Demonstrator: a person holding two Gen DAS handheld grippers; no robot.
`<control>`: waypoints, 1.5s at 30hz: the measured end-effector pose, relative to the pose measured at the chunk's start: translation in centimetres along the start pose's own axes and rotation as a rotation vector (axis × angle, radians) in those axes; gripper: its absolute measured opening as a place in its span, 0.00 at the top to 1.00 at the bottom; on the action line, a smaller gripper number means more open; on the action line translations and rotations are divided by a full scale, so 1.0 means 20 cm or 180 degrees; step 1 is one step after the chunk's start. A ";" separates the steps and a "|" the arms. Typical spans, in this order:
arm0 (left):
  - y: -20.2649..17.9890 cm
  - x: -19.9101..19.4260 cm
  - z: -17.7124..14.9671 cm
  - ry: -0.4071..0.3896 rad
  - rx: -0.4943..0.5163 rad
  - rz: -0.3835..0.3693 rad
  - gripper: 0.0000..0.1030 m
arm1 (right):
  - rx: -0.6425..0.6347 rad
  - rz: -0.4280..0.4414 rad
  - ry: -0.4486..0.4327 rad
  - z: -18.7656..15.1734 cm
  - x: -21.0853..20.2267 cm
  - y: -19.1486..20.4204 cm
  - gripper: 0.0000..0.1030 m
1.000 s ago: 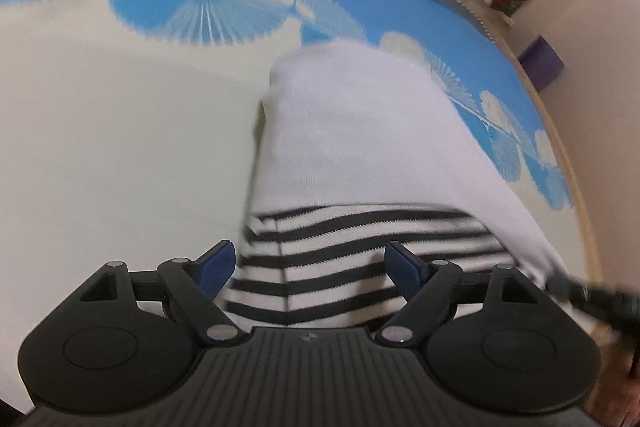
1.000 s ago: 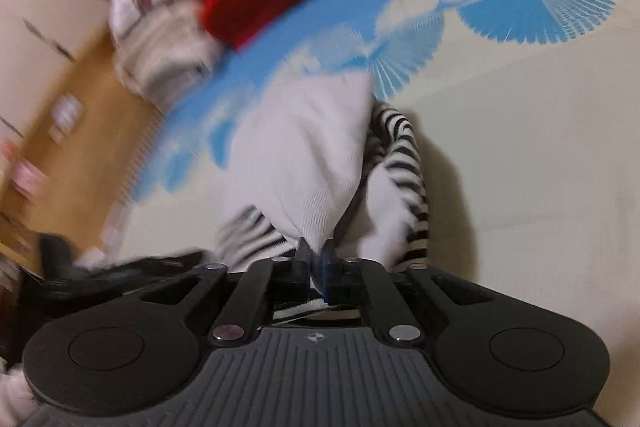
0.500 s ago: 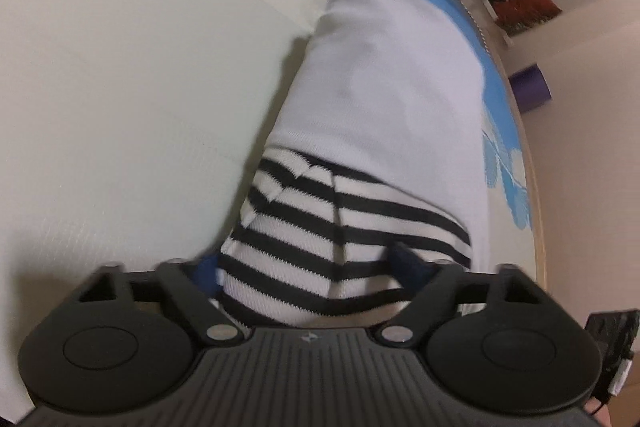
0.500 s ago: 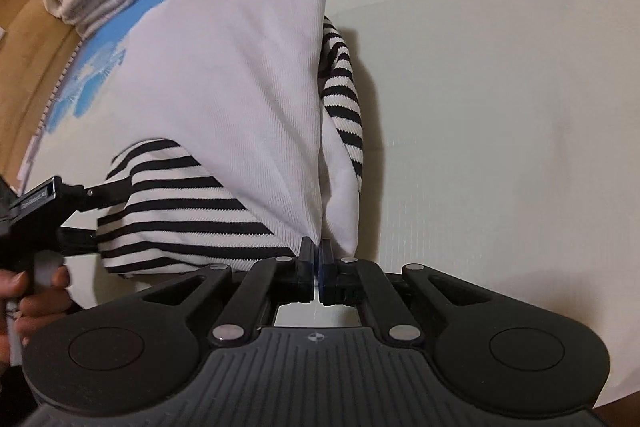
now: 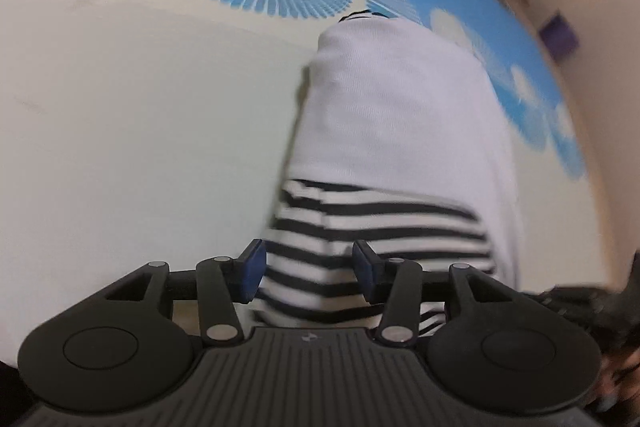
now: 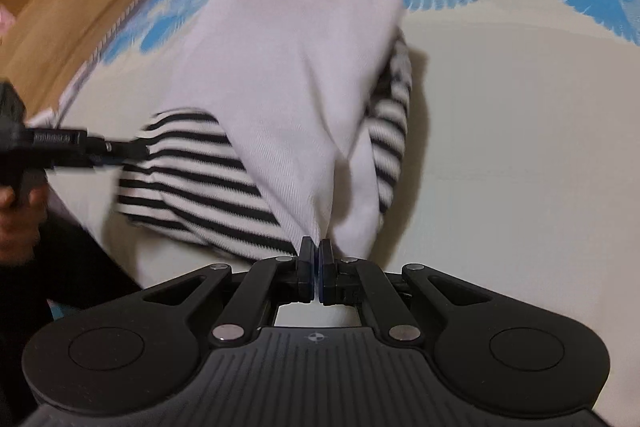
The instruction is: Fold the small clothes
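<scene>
Garment spread on mat, directly ahead of both grippers. Since a second ago: left gripper jaws narrowed to about half open around the striped sleeve, contact unclear. Right gripper pinched tight on the white hem, unchanged.

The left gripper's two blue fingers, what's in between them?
In the left wrist view, the striped sleeve of the white shirt sits between the left gripper's fingers. The jaws have just been closing around it.
</scene>
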State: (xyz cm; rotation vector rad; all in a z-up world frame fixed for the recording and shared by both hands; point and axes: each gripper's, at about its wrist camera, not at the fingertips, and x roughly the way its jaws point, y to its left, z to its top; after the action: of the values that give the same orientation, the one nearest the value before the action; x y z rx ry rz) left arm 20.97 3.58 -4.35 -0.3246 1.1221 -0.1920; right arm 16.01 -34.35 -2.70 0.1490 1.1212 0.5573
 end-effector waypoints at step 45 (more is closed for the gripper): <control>-0.34 0.27 0.22 -0.0274 0.1699 0.0048 0.27 | 0.1921 -0.0800 -0.0950 0.71 0.25 -0.32 0.93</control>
State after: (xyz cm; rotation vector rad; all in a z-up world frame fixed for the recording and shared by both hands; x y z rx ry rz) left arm 27.37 -3.87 -4.81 0.1497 0.9467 -0.4486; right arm 32.32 -35.07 -2.87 0.5854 0.9674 -0.0431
